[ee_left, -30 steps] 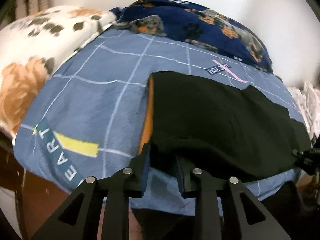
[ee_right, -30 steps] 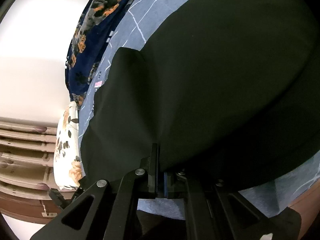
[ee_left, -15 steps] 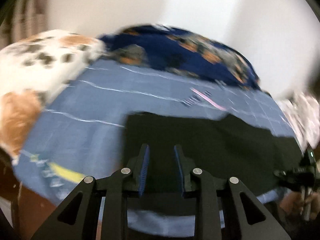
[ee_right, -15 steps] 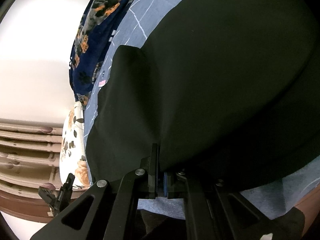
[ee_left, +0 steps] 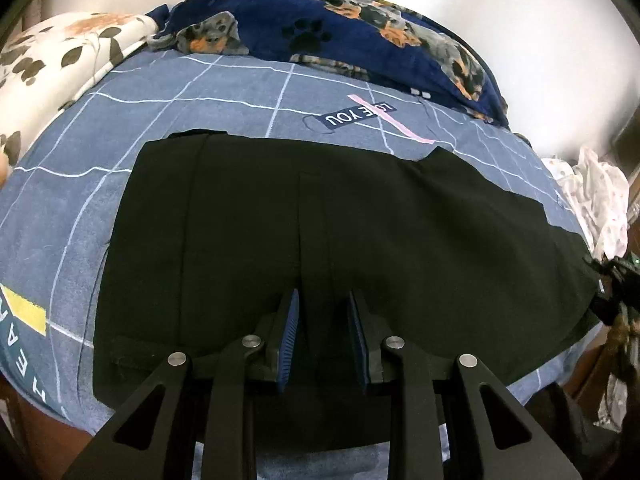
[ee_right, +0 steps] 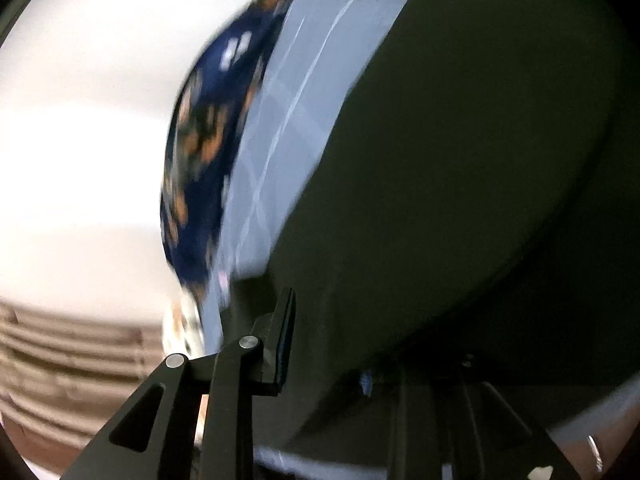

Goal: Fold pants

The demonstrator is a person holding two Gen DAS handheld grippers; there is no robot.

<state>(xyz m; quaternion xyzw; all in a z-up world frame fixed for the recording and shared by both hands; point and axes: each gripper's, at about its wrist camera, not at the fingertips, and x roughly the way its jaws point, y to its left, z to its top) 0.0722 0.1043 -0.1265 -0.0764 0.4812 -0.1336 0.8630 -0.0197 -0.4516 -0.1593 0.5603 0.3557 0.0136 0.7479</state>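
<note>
Black pants [ee_left: 360, 220] lie spread flat on a blue checked bedsheet [ee_left: 200, 128]. My left gripper [ee_left: 324, 320] hovers low over their near edge, about mid-width. Its blue pads [ee_left: 290, 328] stand apart, with only dark cloth showing in the gap and nothing visibly pinched. The right wrist view is blurred by motion, and the pants [ee_right: 460, 160] fill its right side. There my right gripper [ee_right: 326, 360] is at the cloth's near edge with its jaws opening. Its left finger [ee_right: 282, 340] stands clear of the fabric, and the right finger is barely visible against the black.
A navy dog-print blanket [ee_left: 320, 20] is bunched along the bed's far side. A white floral quilt [ee_left: 52, 56] lies at far left. Pale crumpled cloth [ee_left: 596, 200] sits past the bed's right end. White wall rises behind, and the brown bed frame [ee_left: 24, 420] shows at lower left.
My left gripper has shifted from the pants' near left corner to the middle of their near edge, and the orange strip no longer shows. My right gripper's jaws have parted and its view has swung sideways.
</note>
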